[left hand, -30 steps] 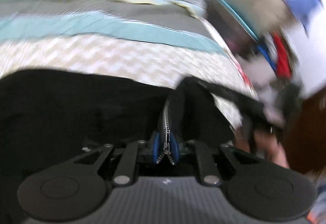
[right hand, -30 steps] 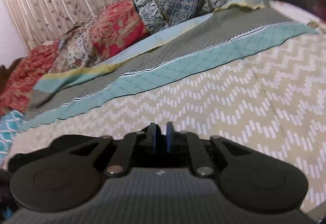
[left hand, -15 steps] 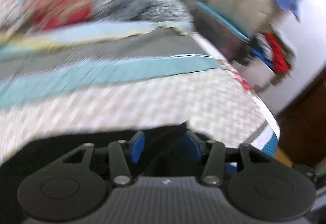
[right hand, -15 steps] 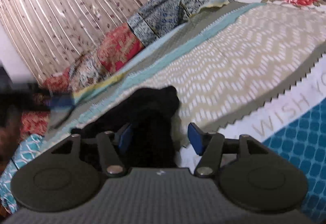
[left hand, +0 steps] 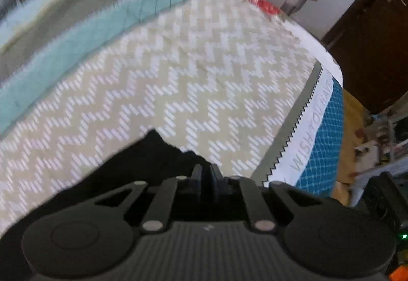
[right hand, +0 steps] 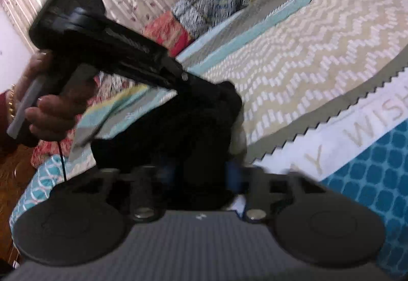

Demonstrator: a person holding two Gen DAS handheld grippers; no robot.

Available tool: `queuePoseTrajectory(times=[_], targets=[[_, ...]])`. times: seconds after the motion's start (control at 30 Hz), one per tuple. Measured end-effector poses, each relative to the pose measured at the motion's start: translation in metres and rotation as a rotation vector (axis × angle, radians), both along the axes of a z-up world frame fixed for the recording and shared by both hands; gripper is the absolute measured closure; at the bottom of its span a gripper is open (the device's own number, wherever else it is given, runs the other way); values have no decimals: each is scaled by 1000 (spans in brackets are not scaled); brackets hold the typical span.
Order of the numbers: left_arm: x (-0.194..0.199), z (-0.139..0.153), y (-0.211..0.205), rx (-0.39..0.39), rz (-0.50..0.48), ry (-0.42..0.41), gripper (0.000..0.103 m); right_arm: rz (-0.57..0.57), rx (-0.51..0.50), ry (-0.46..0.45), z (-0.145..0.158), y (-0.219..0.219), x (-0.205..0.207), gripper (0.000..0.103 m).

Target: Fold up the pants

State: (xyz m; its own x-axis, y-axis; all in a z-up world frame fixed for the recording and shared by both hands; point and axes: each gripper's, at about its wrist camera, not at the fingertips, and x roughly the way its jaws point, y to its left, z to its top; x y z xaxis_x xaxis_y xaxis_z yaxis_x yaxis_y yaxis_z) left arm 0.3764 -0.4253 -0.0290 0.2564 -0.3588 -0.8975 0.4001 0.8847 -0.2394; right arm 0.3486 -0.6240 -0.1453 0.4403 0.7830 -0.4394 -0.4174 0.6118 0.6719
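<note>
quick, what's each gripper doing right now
Left gripper: just closed, shut on a fold of the black pants.
Right gripper: jaws just closed in, shut on a bunch of the pants.

black tongs (left hand: 206, 176), blue pads, gold bangle (right hand: 10, 102)

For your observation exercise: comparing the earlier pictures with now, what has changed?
Both grippers opened, then closed again on the black pants: the left gripper re-gripped them, and the right gripper, empty before, now holds a bunch. The bedspread stayed flat.
</note>
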Motion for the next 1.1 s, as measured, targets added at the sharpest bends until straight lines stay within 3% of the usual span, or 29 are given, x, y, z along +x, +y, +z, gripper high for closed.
queuePoseTrajectory(times=[0.1, 0.17, 0.27, 0.37, 0.43, 0.5, 0.57, 0.6, 0.63, 0.7, 0.8, 0.9, 0.97, 1.0, 1.03, 1.1], targets=[[0, 23, 14, -73, 108, -77, 97, -5, -3, -39, 12, -1, -8, 83], [6, 25, 27, -112, 181, -78, 97, -12, 3, -70, 27, -3, -18, 86], [12, 13, 32, -85, 244, -66, 97, -38, -38, -52, 34, 3, -32, 88], [16, 5, 38, -110, 309, -72, 101, -71, -23, 0, 33, 0, -50, 88], [19, 5, 40, -21, 384, -184, 101, -82, -28, 24, 30, 0, -58, 88], [23, 3, 49, -29, 446, -166, 101, -91, -49, 68, 19, 0, -60, 88], [20, 9, 55, -100, 432, -135, 101, -132, -48, 105, 11, -5, -58, 80], [14, 15, 55, -107, 408, -151, 100, -146, -37, 108, 12, -8, -56, 69], [8, 21, 55, -107, 384, -166, 100, -173, -34, 93, 17, -13, -55, 56], [-11, 35, 63, -146, 344, -188, 98, -252, -34, 16, 31, -28, -55, 44], [-36, 47, 82, -237, 336, -191, 98, -299, -16, -51, 48, -43, -39, 44], [-65, 46, 101, -375, 316, -158, 97, -218, -2, -28, 48, -32, -5, 42], [-86, 38, 107, -405, 309, -138, 98, -186, -33, 17, 39, -16, 21, 47], [-92, 31, 108, -406, 297, -126, 97, -156, -40, 33, 34, -7, 33, 76], [-98, 22, 106, -392, 286, -111, 97, -106, -42, 55, 29, 5, 43, 90], [-103, 3, 105, -283, 309, -104, 97, -99, -108, 64, 25, 23, 50, 91]])
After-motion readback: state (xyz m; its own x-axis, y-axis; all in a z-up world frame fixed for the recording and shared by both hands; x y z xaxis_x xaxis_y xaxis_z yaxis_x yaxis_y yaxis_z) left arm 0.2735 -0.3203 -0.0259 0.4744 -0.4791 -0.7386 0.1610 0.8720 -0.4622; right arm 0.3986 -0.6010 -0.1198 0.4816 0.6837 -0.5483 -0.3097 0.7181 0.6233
